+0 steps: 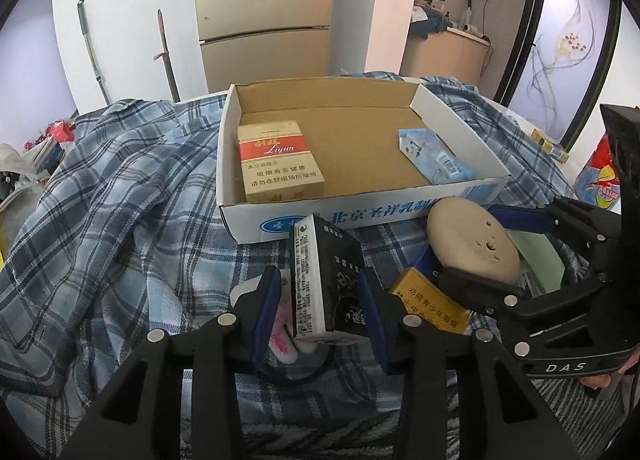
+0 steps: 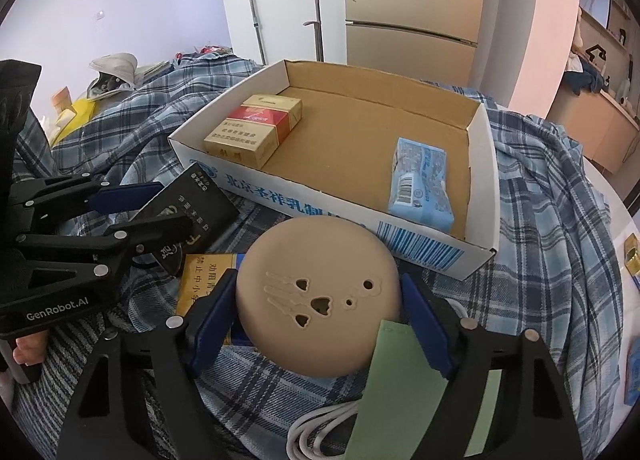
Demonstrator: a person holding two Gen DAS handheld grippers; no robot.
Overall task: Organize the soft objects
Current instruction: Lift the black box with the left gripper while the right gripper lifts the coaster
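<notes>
Two grippers work in front of the cardboard box (image 1: 362, 216) on the plaid cloth (image 1: 120, 180): the left gripper (image 1: 324, 300) clamps a black pack (image 1: 328, 280), while the right gripper (image 2: 320, 316) brackets the tan round disc (image 2: 316, 296), pad contact unclear. Inside the box lie a red-and-tan pack (image 1: 276, 160) and a blue tissue packet (image 1: 432, 156).

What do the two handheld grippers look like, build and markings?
Both match: black plastic frames with triangular cut-outs and round silver fasteners, ending in two fingers with blue pads. The left gripper carries white "GenRobot.AI" lettering on its body, seen from the right wrist view. The right gripper carries white "DAS" lettering, seen from the left wrist view. No cables visible on either.
</notes>
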